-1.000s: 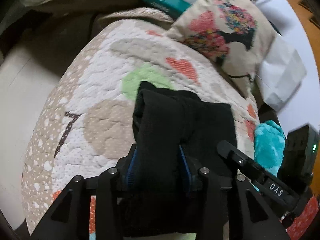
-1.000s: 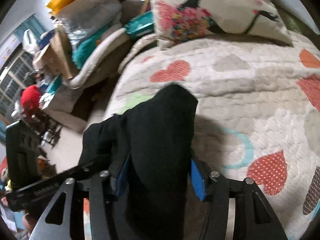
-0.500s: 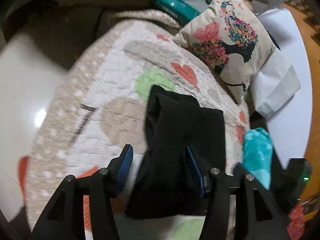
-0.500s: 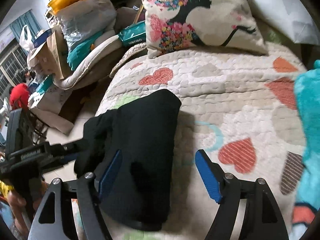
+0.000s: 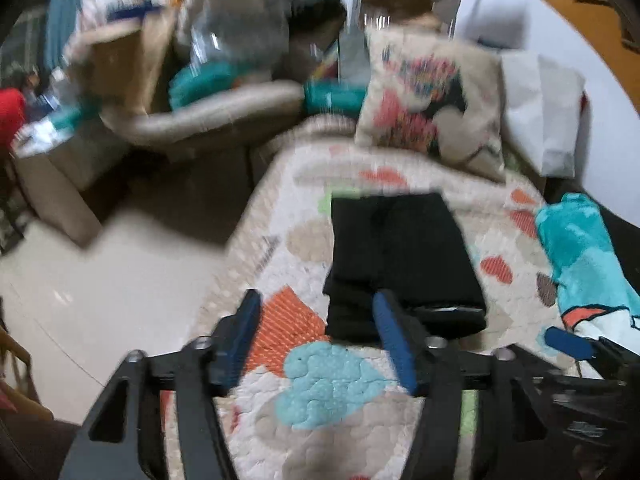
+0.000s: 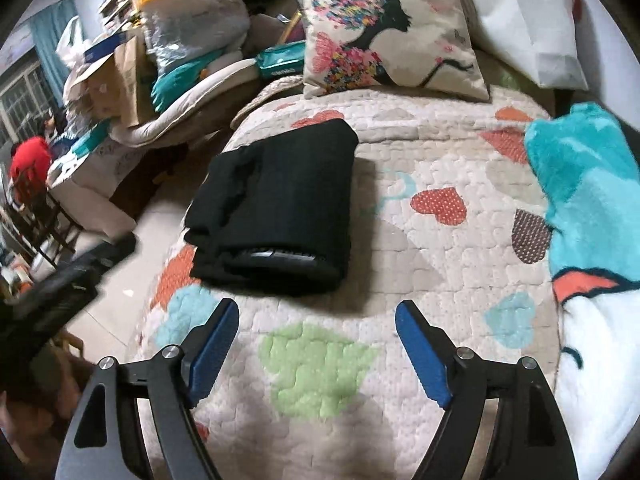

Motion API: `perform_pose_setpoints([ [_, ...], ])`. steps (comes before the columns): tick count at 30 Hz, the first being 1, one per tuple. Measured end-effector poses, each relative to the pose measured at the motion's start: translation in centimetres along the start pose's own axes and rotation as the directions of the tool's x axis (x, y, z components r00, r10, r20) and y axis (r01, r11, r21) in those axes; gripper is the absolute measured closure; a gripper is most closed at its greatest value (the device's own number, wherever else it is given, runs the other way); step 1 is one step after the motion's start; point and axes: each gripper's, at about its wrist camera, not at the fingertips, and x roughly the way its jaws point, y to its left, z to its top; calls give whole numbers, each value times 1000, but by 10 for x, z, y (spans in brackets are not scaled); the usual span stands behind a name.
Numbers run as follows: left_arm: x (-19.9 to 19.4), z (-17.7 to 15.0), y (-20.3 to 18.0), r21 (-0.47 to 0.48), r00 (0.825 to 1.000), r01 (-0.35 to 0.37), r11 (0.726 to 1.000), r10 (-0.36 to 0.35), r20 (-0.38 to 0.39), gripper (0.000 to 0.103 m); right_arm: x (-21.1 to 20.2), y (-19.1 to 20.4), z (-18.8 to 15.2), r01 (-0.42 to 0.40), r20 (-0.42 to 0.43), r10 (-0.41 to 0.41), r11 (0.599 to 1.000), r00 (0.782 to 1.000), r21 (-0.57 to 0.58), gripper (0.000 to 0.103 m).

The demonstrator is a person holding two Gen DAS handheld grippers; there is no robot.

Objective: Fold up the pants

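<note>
The black pants (image 6: 276, 204) lie folded into a thick rectangle on the heart-patterned quilt (image 6: 420, 240); they also show in the left wrist view (image 5: 400, 256). My right gripper (image 6: 316, 312) is open and empty, a short way in front of the pants' near edge. My left gripper (image 5: 316, 304) is open and empty, at the pants' near left corner, its right finger (image 5: 394, 340) overlapping that edge. The left wrist view is blurred by motion.
A floral cushion (image 6: 384, 36) and a white pillow (image 6: 528, 20) lie at the bed's head. A turquoise blanket (image 6: 584, 196) lies on the right. Left of the bed is bare floor (image 5: 100, 280), then a cluttered couch with boxes and bags (image 6: 160, 60).
Both grippers have opened, let go of the pants and pulled back. The pants now lie flat and folded on the quilt.
</note>
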Motion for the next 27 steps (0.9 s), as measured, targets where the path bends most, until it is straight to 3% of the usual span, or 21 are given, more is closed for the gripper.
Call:
perform_pose_setpoints([
  [2,-28,-1,-5,7,995,-44,999,43,92,16,-6,7,0,21,23,-20,999,1000,-30,18],
  [6,-74,4,-12,11,963,-108,994,102,250,0,-31,11,-1,30,105,-26,999,994,-38,15],
  [8,-84,8,-16,2,951,-147,989,141,274,0,-40,10,-3,35,130,-31,999,991,-32,13],
  [21,-87,-2,-21,6,987,-104,995,102,123,0,-55,19,-25,57,134,-52,998,990,-35,12],
  [27,-84,-8,-23,21,990,-100,995,98,98,0,-54,23,-29,73,134,-66,996,989,-50,11],
])
